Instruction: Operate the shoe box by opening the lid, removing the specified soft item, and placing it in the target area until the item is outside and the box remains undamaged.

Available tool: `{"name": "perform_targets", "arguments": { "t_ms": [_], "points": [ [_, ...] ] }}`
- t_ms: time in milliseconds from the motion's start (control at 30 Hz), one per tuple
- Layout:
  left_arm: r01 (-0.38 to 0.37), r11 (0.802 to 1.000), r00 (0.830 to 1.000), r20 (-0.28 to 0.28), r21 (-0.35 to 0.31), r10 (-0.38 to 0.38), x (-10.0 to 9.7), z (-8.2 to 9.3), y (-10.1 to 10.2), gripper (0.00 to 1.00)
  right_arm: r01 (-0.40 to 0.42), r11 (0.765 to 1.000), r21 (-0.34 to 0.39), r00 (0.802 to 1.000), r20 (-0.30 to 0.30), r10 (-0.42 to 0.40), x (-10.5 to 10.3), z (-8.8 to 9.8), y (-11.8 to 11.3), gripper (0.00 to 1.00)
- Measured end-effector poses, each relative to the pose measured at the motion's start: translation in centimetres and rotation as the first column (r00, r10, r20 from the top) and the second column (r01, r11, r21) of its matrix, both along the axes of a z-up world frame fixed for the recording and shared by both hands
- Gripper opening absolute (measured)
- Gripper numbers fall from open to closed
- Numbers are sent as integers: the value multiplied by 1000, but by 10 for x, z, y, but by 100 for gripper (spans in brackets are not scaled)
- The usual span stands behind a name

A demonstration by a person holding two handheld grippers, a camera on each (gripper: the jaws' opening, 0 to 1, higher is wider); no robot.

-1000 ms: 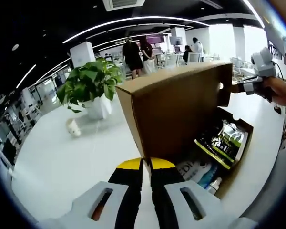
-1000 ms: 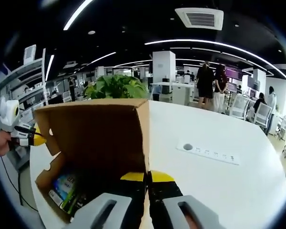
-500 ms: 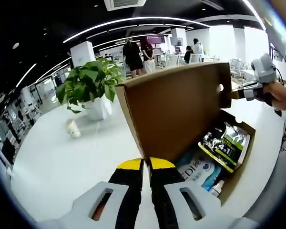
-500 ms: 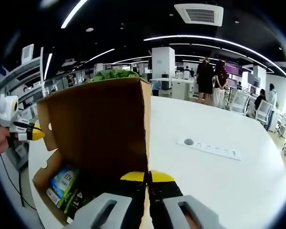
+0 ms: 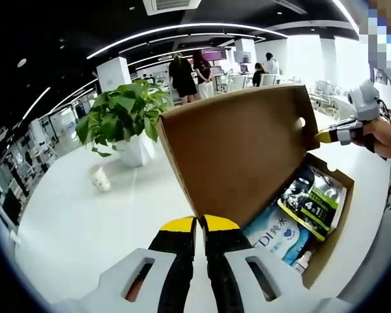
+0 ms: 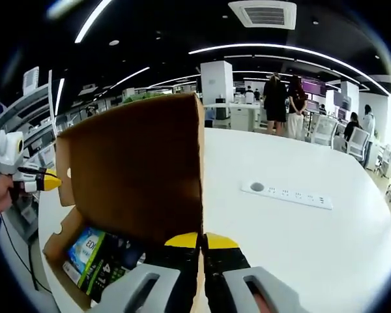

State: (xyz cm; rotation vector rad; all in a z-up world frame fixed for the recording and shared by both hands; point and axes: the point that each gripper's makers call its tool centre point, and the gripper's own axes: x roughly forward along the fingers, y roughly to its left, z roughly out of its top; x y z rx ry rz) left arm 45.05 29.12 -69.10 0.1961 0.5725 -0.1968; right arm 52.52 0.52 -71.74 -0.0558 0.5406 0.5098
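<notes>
One shoe box (image 5: 247, 150); one potted plant (image 5: 124, 117); one power strip (image 6: 285, 194); two grippers (image 5: 195, 228) (image 6: 201, 242).

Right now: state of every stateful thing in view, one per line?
shoe box: open, upright on the table, packs inside
lid: raised, tilted back, gripped at both front corners
left gripper: shut on lid
right gripper: shut on lid
blue-white soft pack: lying in the box
black pack: lying in the box
</notes>
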Motion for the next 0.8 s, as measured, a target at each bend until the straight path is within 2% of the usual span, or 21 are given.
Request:
{"name": "perform_targets", "arguments": {
  "t_ms": [800],
  "points": [
    [-7,1000,1000,-12,-3,7,24,-7,6,2,3,1000,9,1000,-7,-3,5,0,1,0]
  ]
}}
